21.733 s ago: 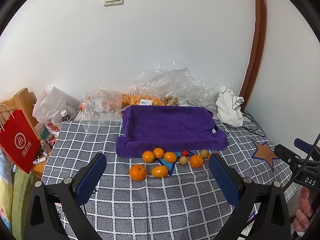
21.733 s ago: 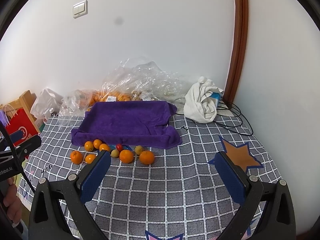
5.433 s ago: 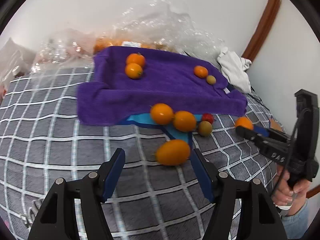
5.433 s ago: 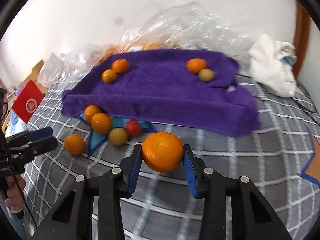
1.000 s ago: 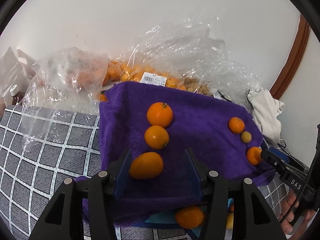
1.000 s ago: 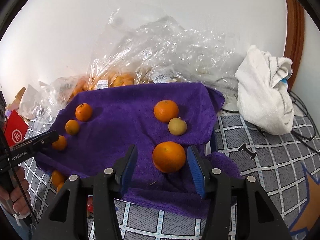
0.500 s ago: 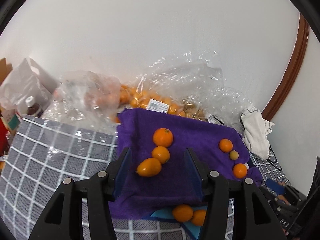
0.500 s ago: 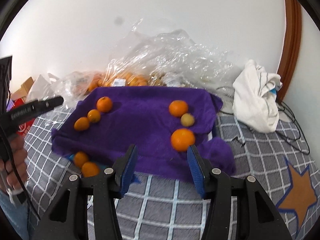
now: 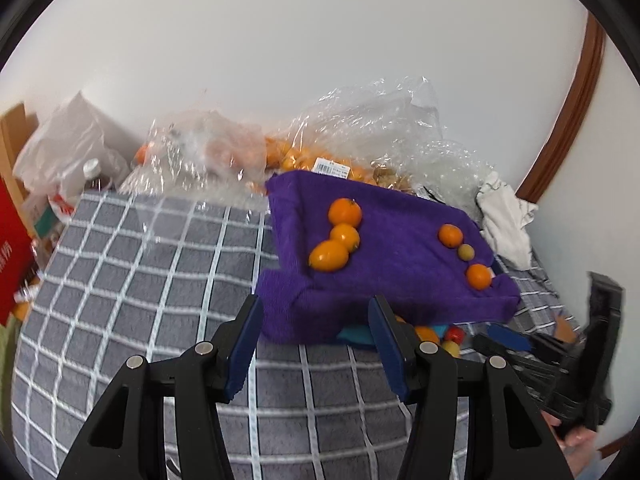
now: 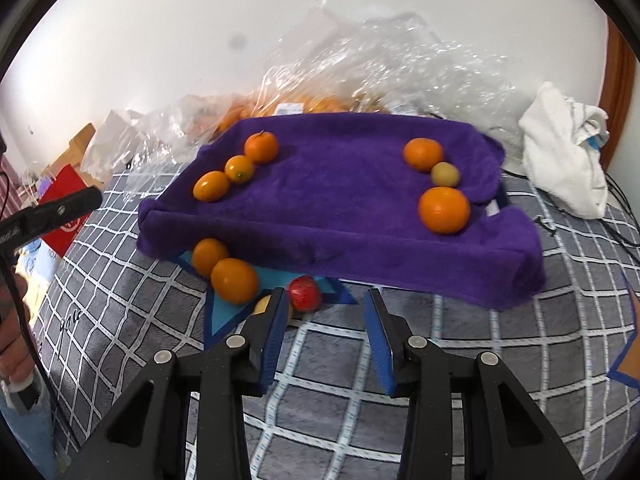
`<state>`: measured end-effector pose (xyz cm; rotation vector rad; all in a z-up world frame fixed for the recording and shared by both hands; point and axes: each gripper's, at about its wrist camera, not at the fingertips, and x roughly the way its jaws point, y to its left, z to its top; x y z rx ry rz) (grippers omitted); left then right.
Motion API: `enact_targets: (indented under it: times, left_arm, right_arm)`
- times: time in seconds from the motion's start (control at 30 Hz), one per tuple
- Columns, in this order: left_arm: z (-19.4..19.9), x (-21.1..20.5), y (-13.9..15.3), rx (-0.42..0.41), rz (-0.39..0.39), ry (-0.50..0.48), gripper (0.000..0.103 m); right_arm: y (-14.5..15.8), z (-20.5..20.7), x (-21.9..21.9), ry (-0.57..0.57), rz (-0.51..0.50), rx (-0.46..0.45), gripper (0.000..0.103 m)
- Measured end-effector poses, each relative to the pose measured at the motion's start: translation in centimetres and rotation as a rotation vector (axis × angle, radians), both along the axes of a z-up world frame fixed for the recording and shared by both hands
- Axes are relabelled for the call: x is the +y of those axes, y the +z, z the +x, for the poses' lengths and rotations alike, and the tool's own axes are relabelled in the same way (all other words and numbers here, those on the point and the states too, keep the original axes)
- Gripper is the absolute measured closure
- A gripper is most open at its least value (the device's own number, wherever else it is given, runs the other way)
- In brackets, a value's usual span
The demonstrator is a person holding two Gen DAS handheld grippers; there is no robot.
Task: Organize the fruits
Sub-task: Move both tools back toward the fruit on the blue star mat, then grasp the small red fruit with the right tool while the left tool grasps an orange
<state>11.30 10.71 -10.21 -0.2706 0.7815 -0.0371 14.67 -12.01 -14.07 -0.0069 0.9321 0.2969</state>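
Both tongs apart and holding nothing – left gripper [image 9: 314, 344] low before the purple towel [image 9: 400, 280], right gripper [image 10: 325, 334] just short of the red fruit [image 10: 305, 298]. Six fruits resting on the towel in two rows of three; two oranges [image 10: 234, 280] lying beside its front edge on the checked cloth [image 10: 500, 344]
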Motion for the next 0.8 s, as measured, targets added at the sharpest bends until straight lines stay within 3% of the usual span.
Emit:
enact_targets:
  times: [0.27,0.4,0.47,0.67,0.8]
  left_arm:
    - [-1.0,0.8,0.1,-0.001,-0.082,0.005,0.051]
    - [-0.6,0.8,-0.1,0.009,-0.116,-0.004,0.051]
    - [-0.4,0.6,-0.4,0.015,-0.111,-0.005,0.051]
    - [0.0,-0.2,-1.4,0.053,-0.117,-0.034,0.051]
    - [0.3,-0.8,-1.8,0.073,-0.13,-0.049,0.051]
  right_arm:
    - [-1.4,2.4,0.6,0.007,0.049,0.081,0.068]
    - [-1.9,3.1,0.3,-0.004,0.101,0.113,0.083]
    - [-1.7,2.9,0.0,-0.013,0.103,0.102,0.083]
    - [0.0,1.0,-2.7,-0.093,0.013,0.01,0.083]
    - [-0.4,0.0,-3.8,-0.098,-0.04,0.016,0.083]
